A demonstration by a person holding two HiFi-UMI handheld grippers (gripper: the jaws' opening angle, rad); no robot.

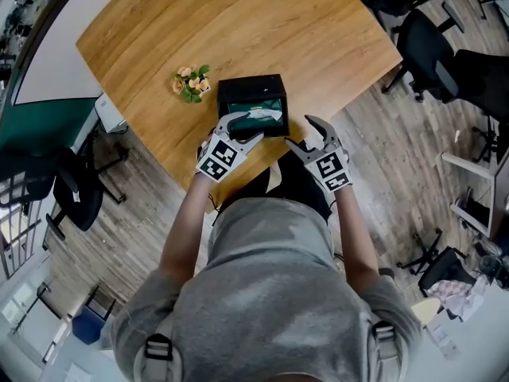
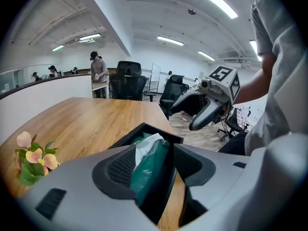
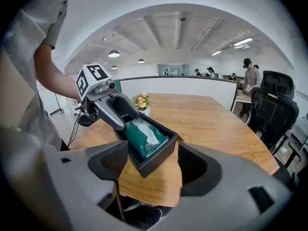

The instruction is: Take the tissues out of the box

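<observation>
Open-plan office, wood table (image 1: 238, 22), bare wall-side floor to its left, black office chairs (image 1: 429, 46) on the right.

- Small bunch of flowers (image 1: 192, 83) sits on the table, left of the left gripper's fingers and just beside the box, not touching that I can see.
- Left gripper (image 1: 242, 124): angled down over the near-left end of the black box (image 1: 251, 83). Jaws apart. Green tissue pack (image 2: 147, 170) with a white tissue (image 2: 147, 146) poking out the top stands between the fingers (image 2: 120, 165). Pack lies close against the left pad, with a dark gap on the right pad side. No clamp visible, nothing lifted.
- Pack is inside the box, box flat on the table near the person's edge.
- Right gripper (image 1: 306, 134): off the box's right side, near the table edge. Jaws wide apart, nothing gripped. Near corner of the box shows ahead, between its fingers (image 3: 108, 160), clear of both pads.
- Two people (image 3: 250, 73) stand at a far counter, well beyond both sets of fingers.
</observation>
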